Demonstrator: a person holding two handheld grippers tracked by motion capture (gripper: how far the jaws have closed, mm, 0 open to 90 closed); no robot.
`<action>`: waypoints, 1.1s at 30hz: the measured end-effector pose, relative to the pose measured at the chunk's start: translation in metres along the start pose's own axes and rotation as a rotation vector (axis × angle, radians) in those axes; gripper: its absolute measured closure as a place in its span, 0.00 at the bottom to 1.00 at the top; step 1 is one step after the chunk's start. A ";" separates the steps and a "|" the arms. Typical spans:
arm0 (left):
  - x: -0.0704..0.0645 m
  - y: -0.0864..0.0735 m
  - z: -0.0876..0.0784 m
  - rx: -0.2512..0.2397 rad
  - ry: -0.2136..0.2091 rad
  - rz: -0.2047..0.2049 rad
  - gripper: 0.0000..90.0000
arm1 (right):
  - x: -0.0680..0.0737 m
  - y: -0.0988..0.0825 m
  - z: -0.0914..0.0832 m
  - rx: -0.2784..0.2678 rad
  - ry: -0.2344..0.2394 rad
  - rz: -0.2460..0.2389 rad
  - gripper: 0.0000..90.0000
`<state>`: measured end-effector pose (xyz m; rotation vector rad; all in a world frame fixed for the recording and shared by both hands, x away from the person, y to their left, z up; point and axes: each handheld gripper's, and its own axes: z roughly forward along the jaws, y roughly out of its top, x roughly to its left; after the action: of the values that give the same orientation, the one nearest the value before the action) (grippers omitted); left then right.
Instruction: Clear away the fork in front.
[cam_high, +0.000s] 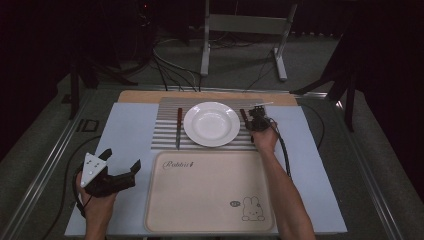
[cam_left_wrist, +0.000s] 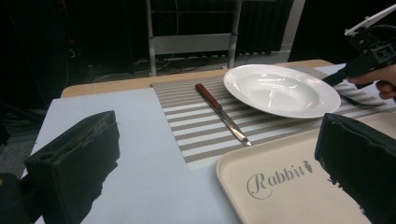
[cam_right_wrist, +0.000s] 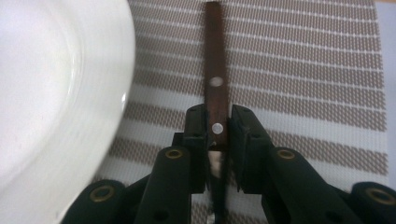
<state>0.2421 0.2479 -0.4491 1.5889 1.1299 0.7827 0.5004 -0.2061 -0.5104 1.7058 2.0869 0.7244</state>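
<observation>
1. Your right gripper (cam_high: 256, 121) has its jaws pressed on either side of the brown handle of a fork (cam_right_wrist: 216, 88), low on the handle near where the metal begins; the fork lies flat on the striped placemat (cam_high: 167, 135), just right of the white plate (cam_high: 211, 123) and not touching its rim.
2. Your left gripper (cam_high: 120, 167) hovers over the pale blue table cover (cam_high: 125, 125) at the near left, jaws spread wide with nothing between them.
3. The plate is a shallow bowl shape and holds nothing; it sits in the middle of the placemat.
4. The beige tray (cam_high: 210, 192), printed with "Rabbit" and a bunny, is bare; its far edge runs just along the placemat's near edge.
5. A knife (cam_left_wrist: 222, 113) with a brown handle lies on the placemat left of the plate, blade pointing toward you, close to the plate but apart from it.
6. Right of the fork the placemat is open striped weave out to its edge; the blue cover beyond it is free on both sides of the tray.
</observation>
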 end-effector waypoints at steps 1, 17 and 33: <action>0.000 0.000 0.000 0.001 0.000 0.002 0.01 | -0.001 -0.001 -0.001 0.007 -0.004 -0.006 0.86; -0.005 -0.001 0.004 0.022 -0.005 0.022 0.01 | -0.026 -0.028 -0.036 0.144 0.078 -0.123 0.85; -0.004 -0.002 0.005 0.028 -0.003 0.024 0.01 | -0.011 -0.015 -0.032 0.287 0.007 -0.212 0.86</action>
<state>0.2448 0.2422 -0.4521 1.6294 1.1262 0.7832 0.4729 -0.2244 -0.4938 1.5830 2.4251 0.3821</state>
